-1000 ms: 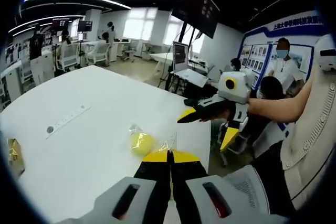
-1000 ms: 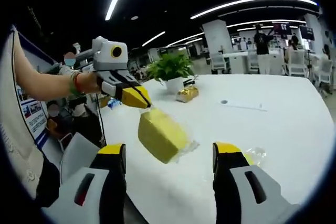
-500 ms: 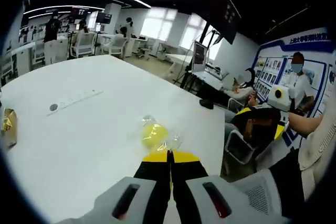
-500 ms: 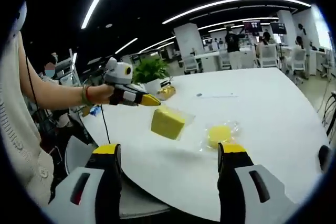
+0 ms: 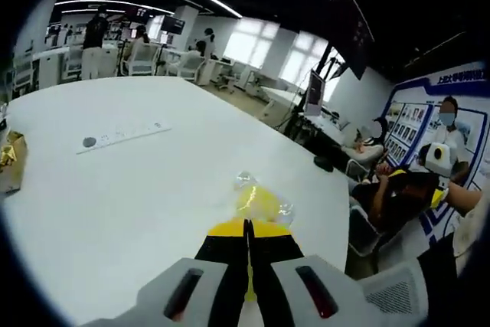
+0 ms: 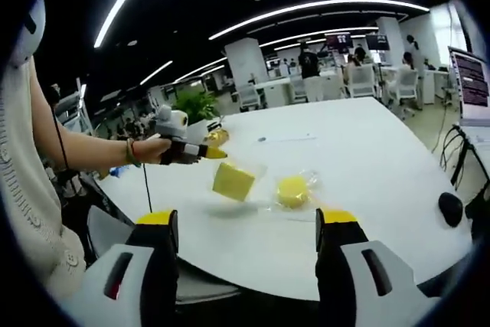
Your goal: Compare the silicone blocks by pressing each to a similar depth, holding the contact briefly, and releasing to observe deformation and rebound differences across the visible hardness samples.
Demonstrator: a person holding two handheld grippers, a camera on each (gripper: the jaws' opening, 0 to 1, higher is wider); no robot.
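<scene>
Blocks sit in clear wrap on the white table [image 6: 383,151]: a yellow square block [image 6: 233,181] with a round block [image 6: 292,190] at its 3 o'clock. The left gripper [image 6: 214,154], jaws closed and empty, touches the square block's upper edge; the right gripper [image 6: 246,223] hangs wide open and empty, well back. Pressing should go straight down, steadily, matching depth on each. No writing is legible.

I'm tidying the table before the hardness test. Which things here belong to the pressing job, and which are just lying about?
Belongs to the job:
yellow square block, in clear wrap
yellow round block, in clear wrap
left tongs
right tongs

Lying about:
potted plant
gold-wrapped item
white strip
black mouse
</scene>
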